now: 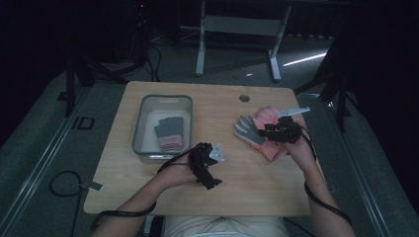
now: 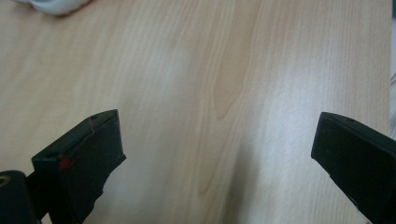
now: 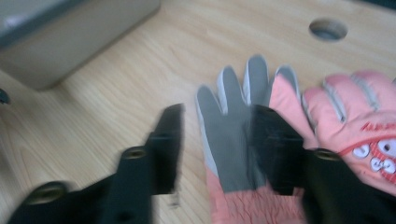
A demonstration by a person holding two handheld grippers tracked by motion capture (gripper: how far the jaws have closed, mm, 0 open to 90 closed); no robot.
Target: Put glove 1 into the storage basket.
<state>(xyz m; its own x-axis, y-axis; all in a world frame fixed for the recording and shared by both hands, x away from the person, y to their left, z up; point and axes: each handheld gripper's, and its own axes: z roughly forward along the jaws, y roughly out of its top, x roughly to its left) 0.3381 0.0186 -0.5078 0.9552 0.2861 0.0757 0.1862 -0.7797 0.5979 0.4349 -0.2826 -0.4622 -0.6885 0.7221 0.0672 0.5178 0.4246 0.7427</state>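
Note:
A glove with a grey palm and pink cuff (image 1: 248, 131) (image 3: 231, 140) lies palm up on the right part of the wooden table (image 1: 232, 187). A pink glove (image 1: 269, 116) (image 3: 359, 121) lies back up against it. My right gripper (image 1: 267, 131) (image 3: 217, 114) is low over the grey-palmed glove, jaws partly apart. One jaw is on bare wood left of the glove, the other over the glove's far side. My left gripper (image 1: 207, 170) (image 2: 215, 119) hovers over bare wood near the table's front, jaws wide apart and empty.
A grey bin (image 1: 165, 98) (image 3: 70, 42) stands at the table's left with another grey-and-pink glove pair (image 1: 169, 133) folded inside. A round cable hole (image 1: 244, 98) (image 3: 328, 29) sits near the far edge. A desk frame stands on the floor beyond.

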